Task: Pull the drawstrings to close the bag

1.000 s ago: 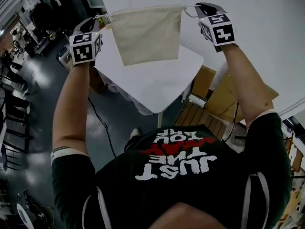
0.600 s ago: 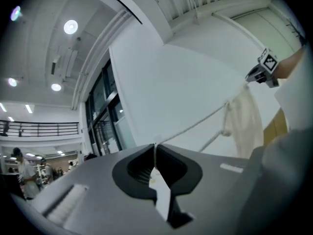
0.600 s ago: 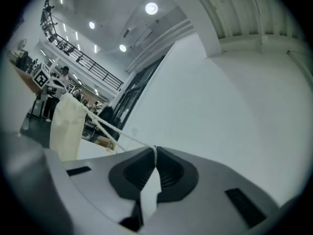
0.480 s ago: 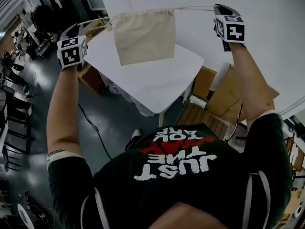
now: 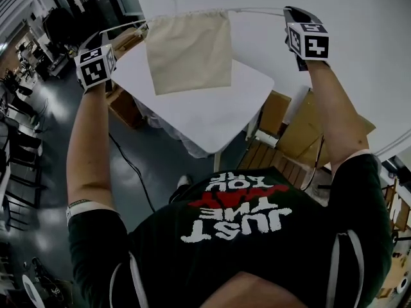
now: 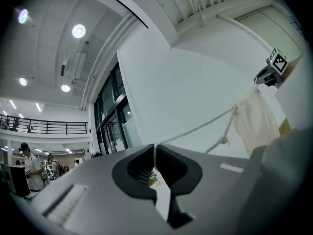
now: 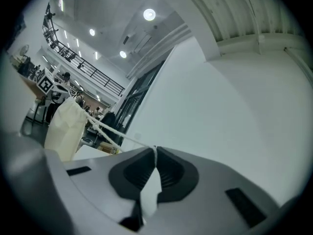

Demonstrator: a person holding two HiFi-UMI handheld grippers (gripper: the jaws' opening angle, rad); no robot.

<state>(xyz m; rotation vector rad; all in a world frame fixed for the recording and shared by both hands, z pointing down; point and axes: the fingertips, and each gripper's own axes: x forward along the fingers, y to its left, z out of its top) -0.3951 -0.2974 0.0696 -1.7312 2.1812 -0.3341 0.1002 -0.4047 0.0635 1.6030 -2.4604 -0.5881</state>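
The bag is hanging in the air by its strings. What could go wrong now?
The left claw and right claw each pinch just a thin drawstring; a harder pull might slip one free, and the cloth bag would swing down toward the white table. The bag's top looks barely gathered, so uneven pulling might slide it sideways instead of closing it.

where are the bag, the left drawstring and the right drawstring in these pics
bag (image 5: pixel 188 51), head view, middle of the hanging cloth front
left drawstring (image 6: pixel 193 127), left gripper view, middle of the taut stretch
right drawstring (image 7: pixel 122 134), right gripper view, middle of the taut stretch
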